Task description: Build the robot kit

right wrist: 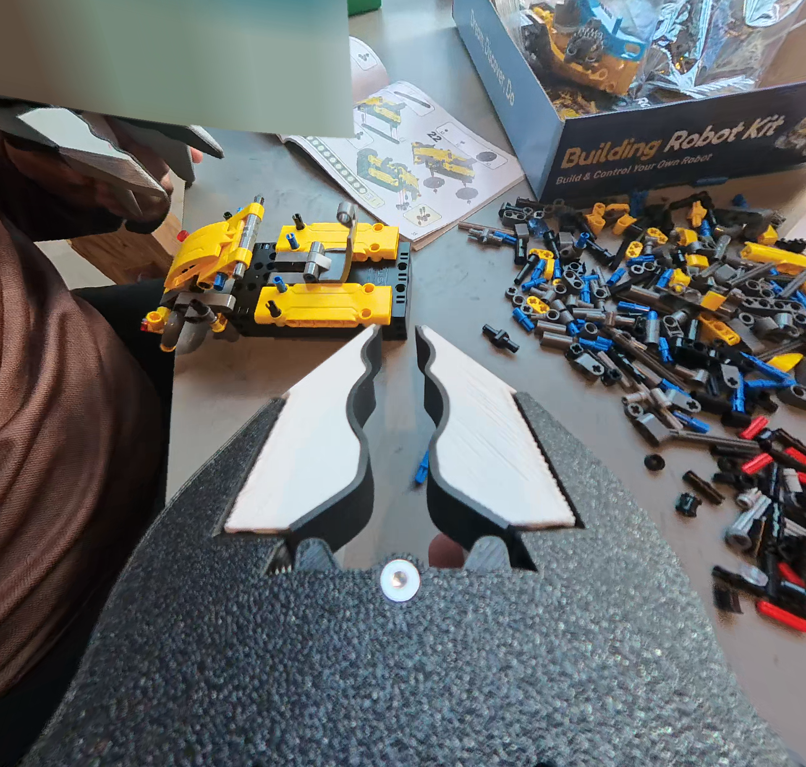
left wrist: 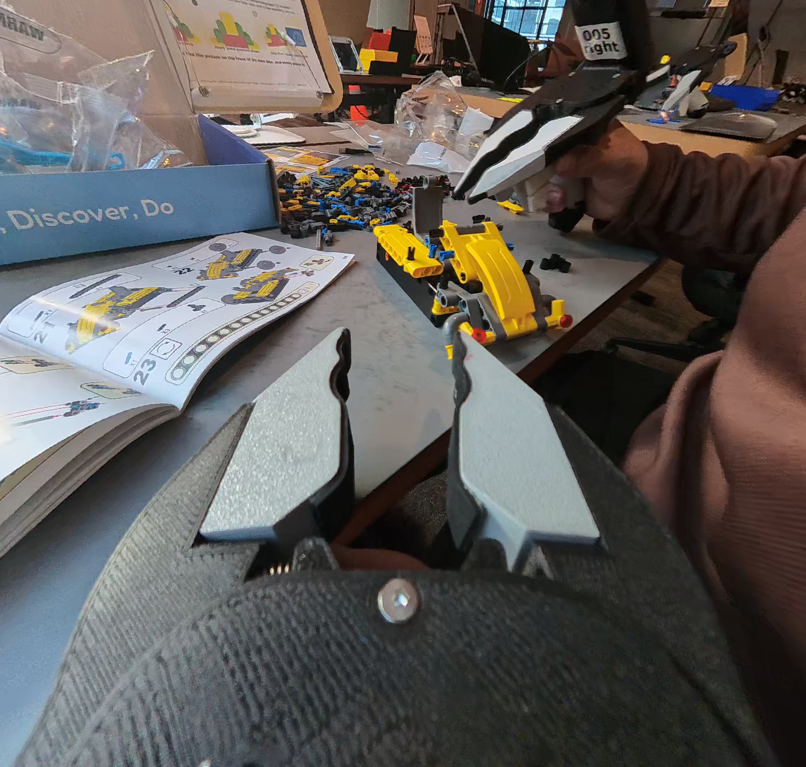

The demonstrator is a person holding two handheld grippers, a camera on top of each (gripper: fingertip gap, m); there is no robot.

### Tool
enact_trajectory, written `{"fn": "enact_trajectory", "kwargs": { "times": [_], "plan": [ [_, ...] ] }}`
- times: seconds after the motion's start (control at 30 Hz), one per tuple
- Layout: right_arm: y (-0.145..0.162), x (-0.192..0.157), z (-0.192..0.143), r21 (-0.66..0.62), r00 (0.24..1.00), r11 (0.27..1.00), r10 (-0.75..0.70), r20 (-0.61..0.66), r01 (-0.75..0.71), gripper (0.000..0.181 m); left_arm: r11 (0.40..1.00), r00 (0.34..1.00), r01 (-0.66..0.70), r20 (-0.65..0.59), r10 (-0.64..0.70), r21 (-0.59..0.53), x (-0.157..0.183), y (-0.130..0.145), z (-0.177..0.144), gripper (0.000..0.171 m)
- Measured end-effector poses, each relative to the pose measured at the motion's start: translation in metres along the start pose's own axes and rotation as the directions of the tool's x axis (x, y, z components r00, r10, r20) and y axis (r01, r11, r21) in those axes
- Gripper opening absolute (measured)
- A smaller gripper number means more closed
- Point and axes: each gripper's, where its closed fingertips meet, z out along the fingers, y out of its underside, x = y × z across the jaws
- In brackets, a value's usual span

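Note:
A partly built yellow and black brick vehicle (left wrist: 471,275) stands on the grey table near its edge; it also shows in the right wrist view (right wrist: 305,284). My left gripper (left wrist: 401,345) is open and empty, and its right fingertip (left wrist: 462,353) is close to the vehicle's front end. It also shows at the far left in the right wrist view (right wrist: 131,166). My right gripper (right wrist: 397,332) is open by a narrow gap and empty, hovering just short of the vehicle's black rear block. In the left wrist view it (left wrist: 466,192) hangs above the table behind the vehicle.
A heap of loose black, grey, blue and yellow pieces (right wrist: 676,310) lies right of the vehicle. An open instruction booklet (left wrist: 174,310) and a blue kit box (left wrist: 131,210) holding plastic bags lie beyond. A black pin (right wrist: 500,338) and a blue pin (right wrist: 421,469) lie loose. The table edge (left wrist: 589,310) is close. The gap from one gripper's tips to the other's is roughly 20 centimeters.

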Motion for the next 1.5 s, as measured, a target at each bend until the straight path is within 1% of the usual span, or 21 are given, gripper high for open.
{"fn": "enact_trajectory", "kwargs": {
  "times": [0.07, 0.13, 0.23, 0.4, 0.53, 0.7, 0.83, 0.9, 0.97, 1.03, 1.1, 1.23, 1.43, 1.5],
  "plan": [
    [-0.001, 0.002, 0.005, -0.003, 1.000, 1.000, -0.002, 0.004, 0.002, 0.009, 1.000, 1.000, 0.012, -0.001, -0.012, 0.008, -0.002, -0.001, 0.000, 0.044],
    [0.000, 0.005, 0.010, -0.006, 1.000, 1.000, 0.003, 0.008, -0.003, 0.012, 1.000, 1.000, 0.019, 0.000, -0.019, 0.015, -0.003, -0.002, 0.000, 0.044],
    [-0.001, 0.007, 0.014, -0.012, 1.000, 1.000, 0.011, 0.015, -0.011, 0.012, 0.999, 1.000, 0.026, 0.001, -0.026, 0.021, -0.005, -0.002, 0.000, 0.044],
    [-0.009, 0.006, 0.013, -0.007, 1.000, 1.000, -0.008, 0.004, 0.008, 0.012, 0.999, 0.999, 0.033, -0.003, -0.033, 0.026, -0.005, -0.003, -0.001, 0.044],
    [-0.007, 0.005, 0.013, -0.028, 1.000, 0.999, -0.017, -0.010, 0.017, 0.012, 0.999, 0.999, 0.037, -0.008, -0.037, 0.024, -0.004, -0.003, -0.001, 0.045],
    [-0.001, 0.007, 0.003, -0.041, 0.998, 0.999, -0.010, -0.055, 0.008, 0.011, 1.000, 1.000, 0.011, -0.004, -0.010, 0.007, -0.001, -0.001, -0.001, 0.045],
    [0.006, 0.012, -0.017, -0.043, 0.992, 0.998, 0.040, -0.117, -0.046, 0.012, 1.000, 1.000, 0.028, -0.005, -0.028, 0.010, 0.000, -0.003, -0.003, 0.045],
    [0.011, 0.005, -0.028, -0.049, 0.992, 0.996, 0.072, -0.103, -0.077, 0.019, 0.999, 1.000, 0.031, 0.003, -0.031, 0.013, -0.001, -0.004, -0.004, 0.045],
    [0.022, -0.012, -0.037, -0.081, 0.995, 0.992, 0.089, -0.049, -0.092, 0.023, 1.000, 1.000, 0.024, 0.013, -0.025, 0.010, -0.001, -0.004, -0.004, 0.045],
    [0.034, -0.025, -0.043, -0.116, 0.996, 0.990, 0.076, -0.037, -0.080, 0.027, 1.000, 1.000, 0.012, 0.019, -0.012, 0.001, 0.000, -0.002, -0.002, 0.045],
    [0.045, -0.040, -0.048, -0.153, 0.999, 0.987, 0.049, -0.011, -0.050, 0.028, 1.000, 0.999, -0.016, 0.029, 0.016, -0.011, 0.001, -0.001, -0.001, 0.044],
    [0.051, -0.059, -0.055, -0.167, 0.999, 0.985, 0.031, 0.015, -0.029, 0.027, 0.995, 0.994, -0.093, 0.055, 0.095, -0.032, 0.004, 0.002, 0.000, 0.044],
    [0.059, -0.063, -0.052, -0.217, 1.000, 0.976, 0.001, -0.017, -0.005, 0.027, 0.988, 0.987, -0.141, 0.064, 0.145, -0.063, 0.007, 0.007, 0.001, 0.043],
    [0.060, -0.056, -0.051, -0.231, 0.999, 0.973, 0.003, -0.049, -0.014, 0.025, 0.987, 0.987, -0.146, 0.063, 0.150, -0.068, 0.008, 0.008, 0.001, 0.043]
  ]
}}
